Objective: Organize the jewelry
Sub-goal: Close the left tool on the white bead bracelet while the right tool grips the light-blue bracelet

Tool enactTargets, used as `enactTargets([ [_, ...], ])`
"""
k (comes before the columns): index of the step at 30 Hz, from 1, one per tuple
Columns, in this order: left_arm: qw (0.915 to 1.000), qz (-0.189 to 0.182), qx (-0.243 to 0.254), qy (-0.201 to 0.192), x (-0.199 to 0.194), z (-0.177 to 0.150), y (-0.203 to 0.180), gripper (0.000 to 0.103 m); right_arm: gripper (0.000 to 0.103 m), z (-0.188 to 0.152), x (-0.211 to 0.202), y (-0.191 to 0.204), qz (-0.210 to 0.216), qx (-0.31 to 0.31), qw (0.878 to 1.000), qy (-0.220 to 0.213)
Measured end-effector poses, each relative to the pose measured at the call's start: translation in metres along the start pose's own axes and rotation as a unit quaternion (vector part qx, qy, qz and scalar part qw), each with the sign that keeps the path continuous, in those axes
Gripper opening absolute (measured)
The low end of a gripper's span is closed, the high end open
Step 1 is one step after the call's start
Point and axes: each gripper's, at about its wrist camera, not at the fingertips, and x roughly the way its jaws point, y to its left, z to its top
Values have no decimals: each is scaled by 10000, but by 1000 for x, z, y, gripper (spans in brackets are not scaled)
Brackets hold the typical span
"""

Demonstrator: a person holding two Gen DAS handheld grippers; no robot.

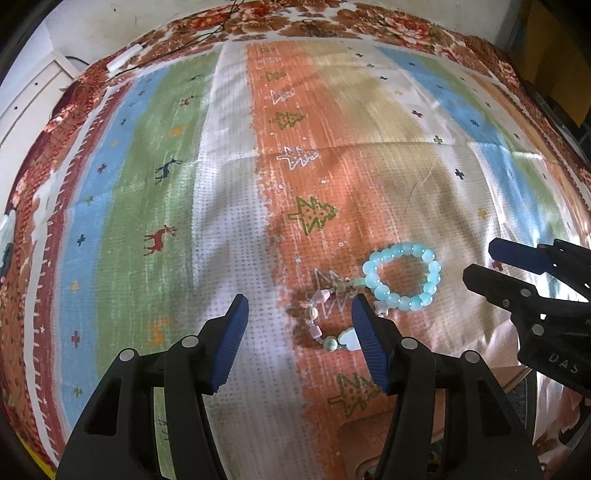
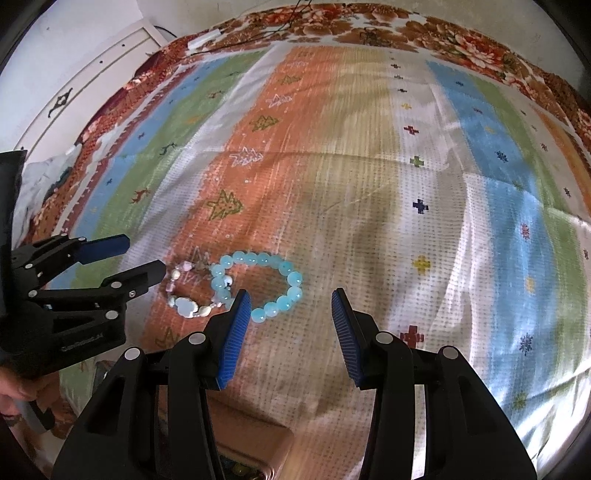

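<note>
A light blue bead bracelet point(image 1: 402, 278) point(image 2: 258, 286) lies on the striped cloth. A pink and white charm bracelet point(image 1: 330, 321) point(image 2: 190, 293) lies beside it, touching it on its left. My left gripper point(image 1: 299, 314) is open and empty; its right finger hides part of the charm bracelet. It also shows in the right wrist view point(image 2: 142, 258) just left of the charm bracelet. My right gripper point(image 2: 290, 301) is open and empty, just in front of the blue bracelet. It shows in the left wrist view point(image 1: 480, 262) to the right of the blue bracelet.
A striped cloth with tree and deer patterns point(image 1: 229, 184) point(image 2: 369, 166) covers a bed with a floral cover point(image 1: 332, 22). A brown box point(image 2: 251, 443) lies under my right gripper at the near edge. A white cabinet point(image 2: 92, 70) stands at the far left.
</note>
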Motion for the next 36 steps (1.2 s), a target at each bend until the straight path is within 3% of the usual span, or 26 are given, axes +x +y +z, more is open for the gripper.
enactTargets([
  [26,9984,-55,331,444,36,-2,3,59,46,21,58,7,-154,-312,9974,627],
  [36,9973,-55,568,452,43,-2,-2,62,46,22,60,6,-128,-358,9968,708],
])
